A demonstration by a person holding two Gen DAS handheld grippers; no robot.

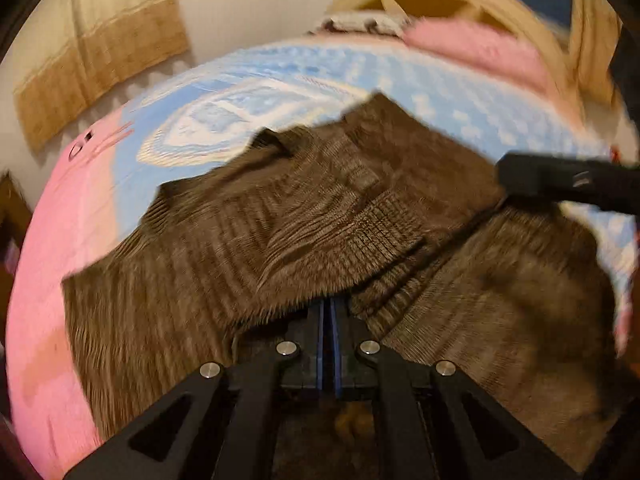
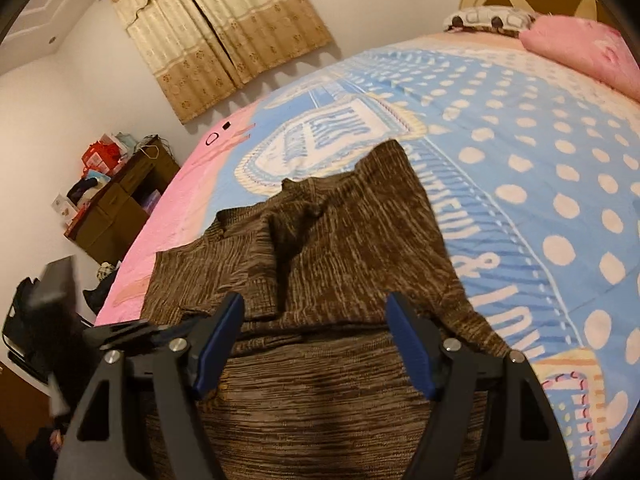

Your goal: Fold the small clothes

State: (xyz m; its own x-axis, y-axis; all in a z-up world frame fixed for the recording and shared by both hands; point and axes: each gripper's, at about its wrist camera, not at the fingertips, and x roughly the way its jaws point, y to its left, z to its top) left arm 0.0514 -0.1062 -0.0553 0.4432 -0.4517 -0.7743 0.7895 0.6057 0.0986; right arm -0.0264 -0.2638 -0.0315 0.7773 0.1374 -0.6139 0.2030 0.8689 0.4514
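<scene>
One fold is going in: left tongs (image 1: 329, 320) clamped on the brown sweater (image 1: 280, 220) are lifting its hem ahead, while right tongs (image 2: 316, 344) are hanging apart above it, more folds remaining.

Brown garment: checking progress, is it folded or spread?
Partly folded: the brown garment has one layer doubled over itself on the bed.

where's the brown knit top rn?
The brown knit top lies spread on the blue polka-dot bedsheet, just ahead of the open right gripper. In the left wrist view its near edge is pinched in the left gripper.
</scene>
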